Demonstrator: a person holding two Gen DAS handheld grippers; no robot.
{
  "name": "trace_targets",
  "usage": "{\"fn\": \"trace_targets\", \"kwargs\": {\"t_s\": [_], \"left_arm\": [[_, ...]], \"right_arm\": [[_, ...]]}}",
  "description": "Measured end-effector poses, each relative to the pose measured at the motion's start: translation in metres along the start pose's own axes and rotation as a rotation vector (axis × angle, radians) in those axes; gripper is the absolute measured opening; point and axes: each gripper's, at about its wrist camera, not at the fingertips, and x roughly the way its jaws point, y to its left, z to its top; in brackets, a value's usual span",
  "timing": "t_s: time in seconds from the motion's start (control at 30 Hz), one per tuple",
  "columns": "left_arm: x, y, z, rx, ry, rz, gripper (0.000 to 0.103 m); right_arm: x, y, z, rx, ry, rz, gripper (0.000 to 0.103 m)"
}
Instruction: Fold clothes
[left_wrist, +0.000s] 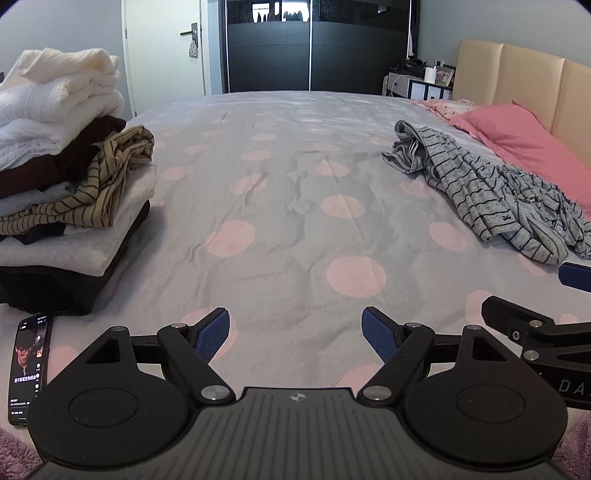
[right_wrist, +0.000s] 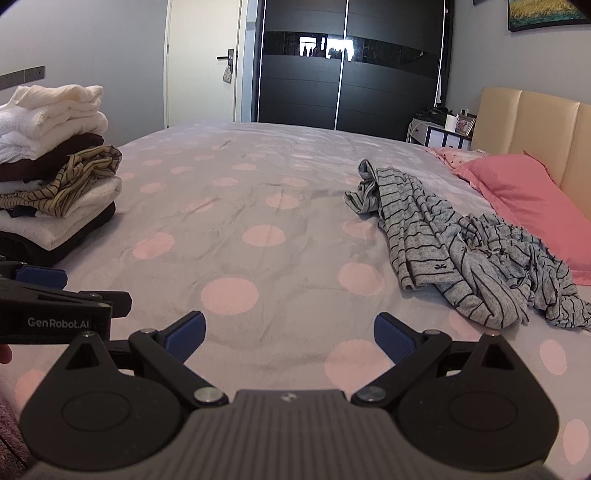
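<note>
In the left wrist view, the left gripper (left_wrist: 295, 332) is hovering low over the dotted bedspread (left_wrist: 280, 177) with its jaws spread wide and nothing between them. The stack of folded clothes (left_wrist: 62, 184) is sitting well off to the left of the jaws, probably parked there to keep the middle of the bed free as a folding surface. A phone (left_wrist: 30, 365) is lying just left of the left jaw. The grey striped garment (left_wrist: 491, 192) is lying crumpled ahead and well to the right of the jaws, near the pink pillow (left_wrist: 524, 144).

In the right wrist view, the right gripper (right_wrist: 290, 338) is likewise hanging released and empty. The garment is sprawling ahead and to the right of its jaws, nearer to this gripper than to the other, so it is likely the piece waiting for folding. The stack is resting far left.
</note>
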Motion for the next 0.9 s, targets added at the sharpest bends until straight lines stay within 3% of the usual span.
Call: {"fn": "trace_targets", "kwargs": {"t_s": [0.27,0.4,0.67,0.9], "left_arm": [[0.026,0.005,0.002,-0.019,0.067,0.020,0.079],[0.044,0.003,0.006,-0.010,0.112,0.032,0.079],[0.075,0.000,0.012,-0.021,0.187,0.034,0.079],[0.096,-0.004,0.013,-0.006,0.237,0.054,0.079]], "right_arm": [[0.021,-0.012,0.007,-0.015,0.052,-0.005,0.097],[0.036,-0.028,0.015,-0.034,0.116,-0.010,0.083],[0.092,-0.095,0.028,-0.027,0.245,-0.073,0.067],[0.162,-0.167,0.042,-0.036,0.236,-0.207,0.062]]}}
